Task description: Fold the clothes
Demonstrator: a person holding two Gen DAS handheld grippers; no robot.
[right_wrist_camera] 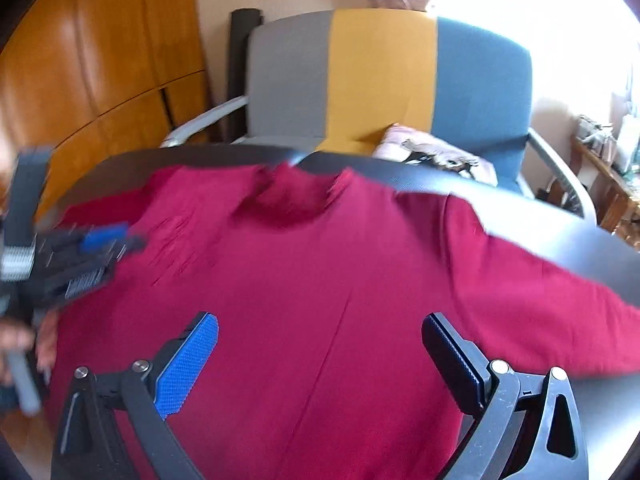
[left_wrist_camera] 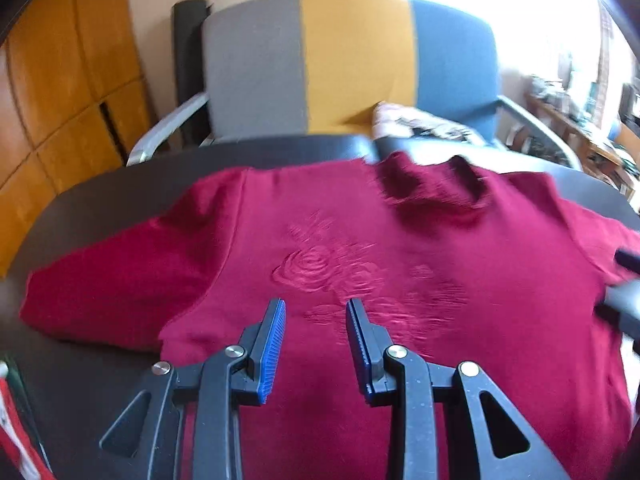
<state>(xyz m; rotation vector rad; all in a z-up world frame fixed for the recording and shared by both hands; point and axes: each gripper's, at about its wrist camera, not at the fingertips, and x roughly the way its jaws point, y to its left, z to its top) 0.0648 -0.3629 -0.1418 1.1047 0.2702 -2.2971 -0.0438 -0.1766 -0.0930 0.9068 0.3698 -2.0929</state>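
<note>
Left wrist: red sweater [left_wrist_camera: 360, 260] overhangs table [left_wrist_camera: 120, 192] far edge; both tongs gaping.

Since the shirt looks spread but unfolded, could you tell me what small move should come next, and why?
Probably lower the left gripper toward the left sleeve and pinch its cuff. The shirt lies flat on the table, both sleeves out, and both grippers, the right gripper included, are open, holding nothing.
</note>
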